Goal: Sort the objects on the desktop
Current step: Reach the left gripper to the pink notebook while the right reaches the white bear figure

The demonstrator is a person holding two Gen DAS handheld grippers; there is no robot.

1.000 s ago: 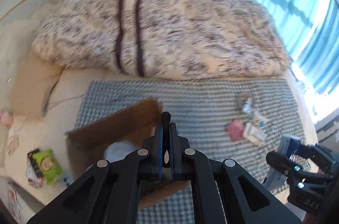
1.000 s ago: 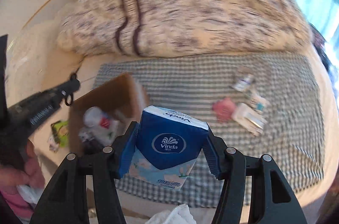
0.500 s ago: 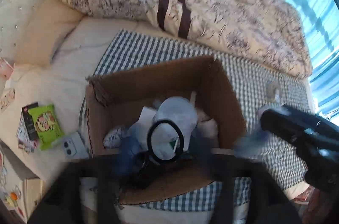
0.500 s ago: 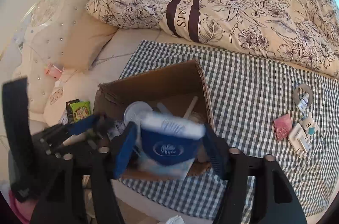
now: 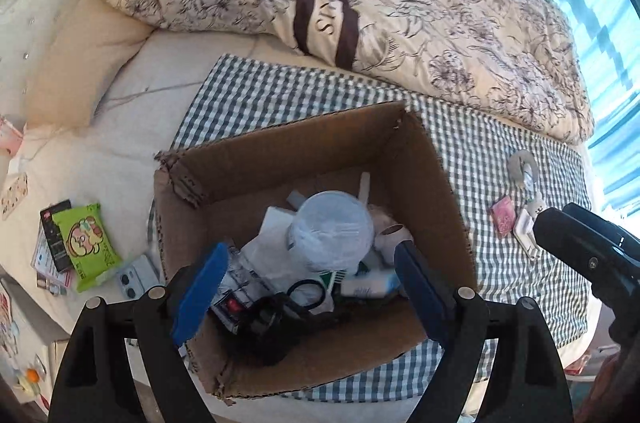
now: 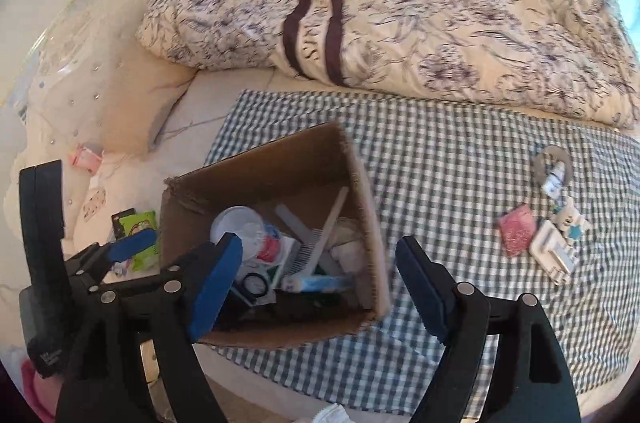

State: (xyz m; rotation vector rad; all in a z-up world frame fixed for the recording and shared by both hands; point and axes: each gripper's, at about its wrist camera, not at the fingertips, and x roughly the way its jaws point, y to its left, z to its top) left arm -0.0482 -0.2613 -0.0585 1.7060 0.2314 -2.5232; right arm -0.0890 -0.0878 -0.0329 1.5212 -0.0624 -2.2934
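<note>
The left gripper [image 5: 310,287] hangs over the open brown cardboard box [image 5: 436,183], and its 2 blue-padded fingers [image 5: 200,283] are spread wide with nothing between them. The right gripper [image 6: 318,277] is also over the box, a little toward its right wall, and its jaws are spread apart and empty too. The box stands on a green and white checked cloth [image 6: 440,159], which lies on a bed with a cream sheet [image 5: 120,151]. Inside the box many things are piled together: a round white plastic container [image 5: 330,227] on top, a blue and white tissue pack [image 6: 316,283] lying near the front, a white comb [image 6: 310,245], a black ring-shaped hair tie [image 5: 306,293] and some dark objects that I cannot name. On the cloth, well apart from the box to its right, some small objects remain: a pink square packet [image 6: 516,229], a white rectangular case [image 6: 554,257], a small white bottle [image 6: 554,181] on a grey ring [image 6: 544,159], and a small white figure [image 6: 570,217]. Behind the cloth lies a folded cream duvet with a flower pattern and 2 dark brown stripes [image 5: 360,3]. To the left of the box, on the sheet, there are a green snack packet [image 5: 86,239] and a light-coloured phone [image 5: 134,277].
</note>
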